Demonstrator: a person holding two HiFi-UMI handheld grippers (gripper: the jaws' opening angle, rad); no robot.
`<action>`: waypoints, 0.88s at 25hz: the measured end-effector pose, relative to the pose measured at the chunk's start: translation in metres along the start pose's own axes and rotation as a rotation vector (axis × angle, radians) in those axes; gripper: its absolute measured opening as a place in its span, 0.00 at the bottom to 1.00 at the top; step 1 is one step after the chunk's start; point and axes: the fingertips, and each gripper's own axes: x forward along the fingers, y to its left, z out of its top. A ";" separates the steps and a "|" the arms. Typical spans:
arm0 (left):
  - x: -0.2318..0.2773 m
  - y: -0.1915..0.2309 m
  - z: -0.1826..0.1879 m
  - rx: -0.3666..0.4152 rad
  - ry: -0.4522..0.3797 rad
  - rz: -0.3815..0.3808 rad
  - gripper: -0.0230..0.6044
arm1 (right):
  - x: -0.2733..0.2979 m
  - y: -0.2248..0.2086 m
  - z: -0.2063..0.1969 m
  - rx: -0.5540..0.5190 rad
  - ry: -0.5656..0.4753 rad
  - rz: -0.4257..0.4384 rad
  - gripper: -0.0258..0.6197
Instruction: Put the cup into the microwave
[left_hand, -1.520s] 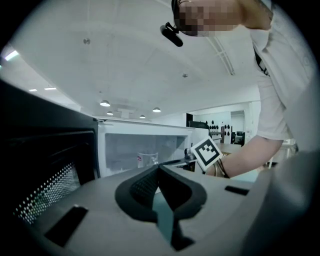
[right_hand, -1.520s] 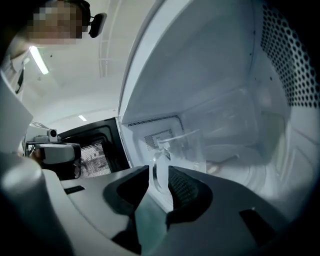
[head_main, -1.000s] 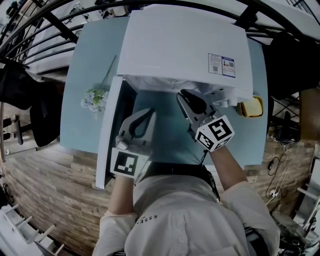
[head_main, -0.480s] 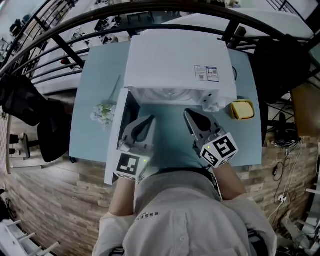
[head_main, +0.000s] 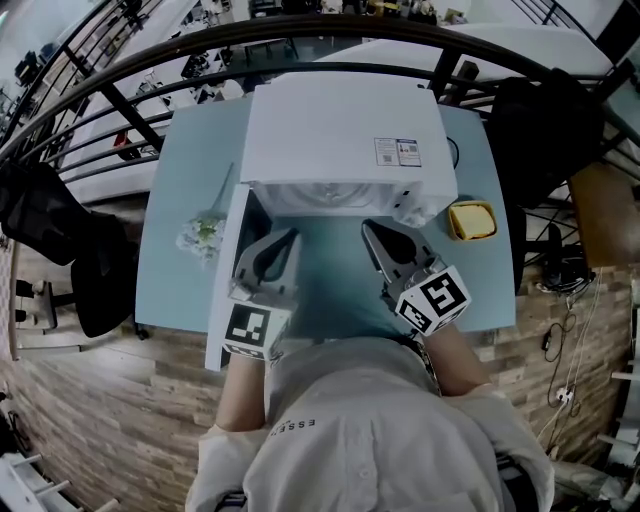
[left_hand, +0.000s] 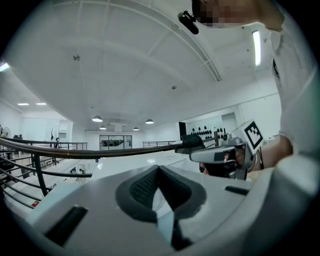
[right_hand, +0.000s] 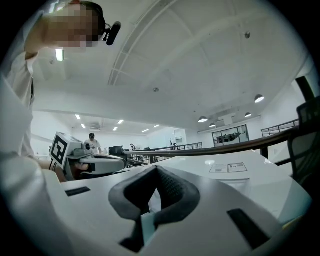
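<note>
The white microwave (head_main: 340, 130) stands ahead of both tongs, its door (head_main: 225, 290) hanging open just left of my left gripper (head_main: 288, 238). Both tongs have drawn back from the cavity in the last second. My right gripper (head_main: 370, 230) is now clenched on nothing, and the left is closed and empty too. I can't pick out the cup. I judge it's inside, so the door comes next.

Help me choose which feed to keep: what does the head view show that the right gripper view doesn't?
Only the head view: the open door of the microwave, the flowers and the yellow object. Only the right gripper view: the right gripper with its shut, empty jaws up close, ceiling lights, a distant person. Both: the microwave's labelled top, the left gripper, the railing.
</note>
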 end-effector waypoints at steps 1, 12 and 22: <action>0.000 0.000 0.000 -0.001 0.002 0.000 0.04 | 0.000 0.001 -0.001 0.001 0.001 0.002 0.06; 0.000 -0.003 -0.005 -0.004 0.028 -0.007 0.04 | 0.001 0.002 -0.004 0.007 0.003 -0.017 0.06; -0.002 0.003 -0.004 0.005 0.024 0.000 0.04 | 0.002 0.001 -0.009 0.023 -0.005 -0.040 0.07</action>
